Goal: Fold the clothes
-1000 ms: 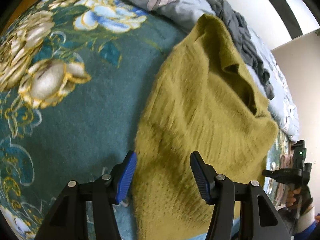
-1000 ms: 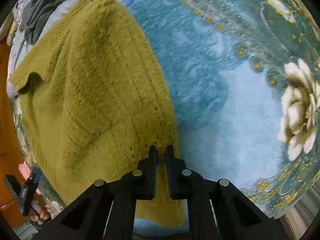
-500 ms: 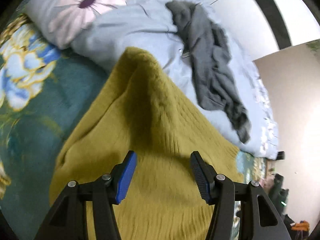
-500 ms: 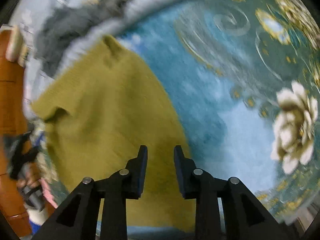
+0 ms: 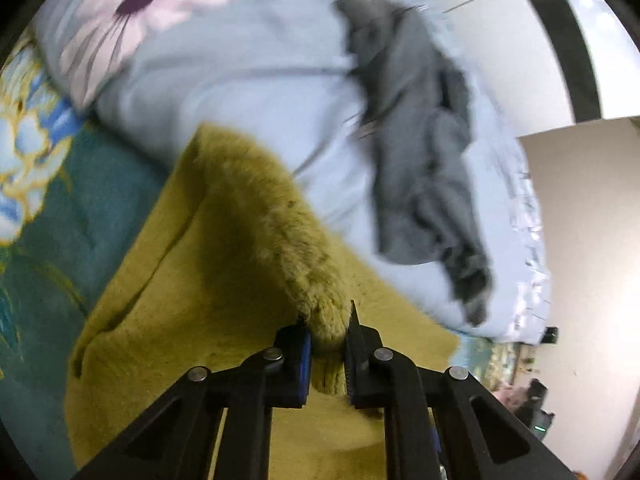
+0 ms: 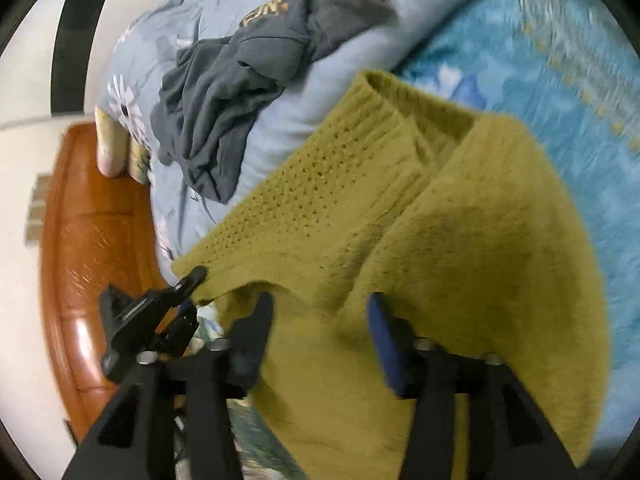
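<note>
An olive-yellow knitted sweater (image 5: 192, 300) lies on the bed, partly folded over itself, its ribbed edge toward the duvet. My left gripper (image 5: 326, 328) is closing, and its pads pinch a raised fuzzy fold of the sweater. The right wrist view shows that same left gripper (image 6: 194, 276) gripping the sweater (image 6: 460, 260) at its left corner. My right gripper (image 6: 320, 304) hovers over the near part of the sweater. Its jaws are opening and they hold nothing; the knit lies below them.
A crumpled dark grey garment (image 5: 420, 140) (image 6: 240, 80) rests on the pale blue flowered duvet (image 5: 240, 80) just beyond the sweater. The teal flowered bedspread (image 5: 60, 208) (image 6: 560, 80) lies around it. A wooden headboard (image 6: 92, 240) stands at the left.
My left gripper travelled across the sweater to its far side and closed on a fold. My right gripper let go of the sweater's edge, opened and swung toward the headboard.
</note>
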### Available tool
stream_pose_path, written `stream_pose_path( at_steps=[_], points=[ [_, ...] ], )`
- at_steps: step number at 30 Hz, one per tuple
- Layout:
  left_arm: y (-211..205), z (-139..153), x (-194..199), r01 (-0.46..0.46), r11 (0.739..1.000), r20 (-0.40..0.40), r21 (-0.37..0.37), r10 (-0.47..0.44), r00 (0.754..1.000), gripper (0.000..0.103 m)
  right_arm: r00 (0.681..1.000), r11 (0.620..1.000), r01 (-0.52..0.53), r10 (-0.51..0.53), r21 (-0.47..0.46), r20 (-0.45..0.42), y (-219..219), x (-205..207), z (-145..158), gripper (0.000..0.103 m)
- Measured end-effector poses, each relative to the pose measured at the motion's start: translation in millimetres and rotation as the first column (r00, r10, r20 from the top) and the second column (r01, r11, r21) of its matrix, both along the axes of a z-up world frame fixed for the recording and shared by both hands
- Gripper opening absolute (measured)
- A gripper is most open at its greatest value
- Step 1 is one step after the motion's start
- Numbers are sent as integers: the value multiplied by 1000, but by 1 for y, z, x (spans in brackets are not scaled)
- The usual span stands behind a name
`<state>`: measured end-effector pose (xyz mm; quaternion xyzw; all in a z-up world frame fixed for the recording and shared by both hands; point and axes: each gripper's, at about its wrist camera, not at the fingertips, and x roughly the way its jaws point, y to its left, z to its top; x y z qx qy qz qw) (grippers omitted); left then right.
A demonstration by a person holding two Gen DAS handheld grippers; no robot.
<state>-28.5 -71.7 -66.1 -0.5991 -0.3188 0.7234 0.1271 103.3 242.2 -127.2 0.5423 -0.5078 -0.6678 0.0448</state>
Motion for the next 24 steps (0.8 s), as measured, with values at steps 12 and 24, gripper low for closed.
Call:
stream_pose_path(
  at_steps=[12,24],
  points=[
    [-14,11,21,2,998,-25,62,-1,1000,14,986,986,155,-150,-69,68,6,-8,0,53],
    [-19,11,29,9,998,-25,64,-7,1000,14,958,970,243,-241,4,154,15,-12,-19,31]
  ],
)
